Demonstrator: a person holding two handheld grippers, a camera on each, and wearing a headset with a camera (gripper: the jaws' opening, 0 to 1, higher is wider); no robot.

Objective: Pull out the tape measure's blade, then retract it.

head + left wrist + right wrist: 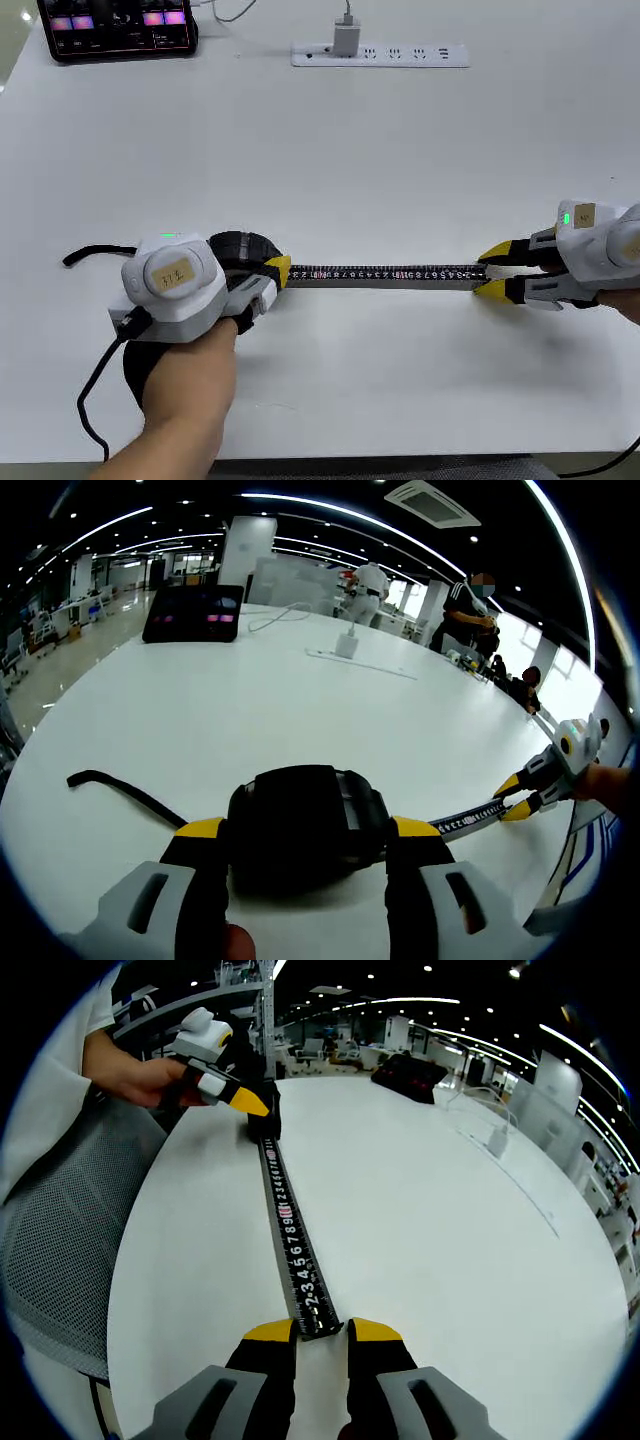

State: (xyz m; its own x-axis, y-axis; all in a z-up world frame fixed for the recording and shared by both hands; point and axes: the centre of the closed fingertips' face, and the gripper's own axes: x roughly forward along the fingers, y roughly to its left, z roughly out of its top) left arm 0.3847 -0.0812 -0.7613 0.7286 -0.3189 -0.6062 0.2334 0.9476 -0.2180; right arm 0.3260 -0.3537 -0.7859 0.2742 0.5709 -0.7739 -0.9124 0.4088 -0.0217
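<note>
Lying flat on the white counter (330, 150), the blade (385, 275) runs from 9 o'clock to 3 o'clock in the head view, coming out of the tape measure (240, 258) at 8 o'clock. The right gripper view shows its numbers counting up toward 12 o'clock. The head view adds a power strip (380, 54) at 12 o'clock. The left tool (308, 830) is clamped on both sides of the tape measure. The right tool (322, 1330), nearly closed, pinches the end of the blade.
</note>
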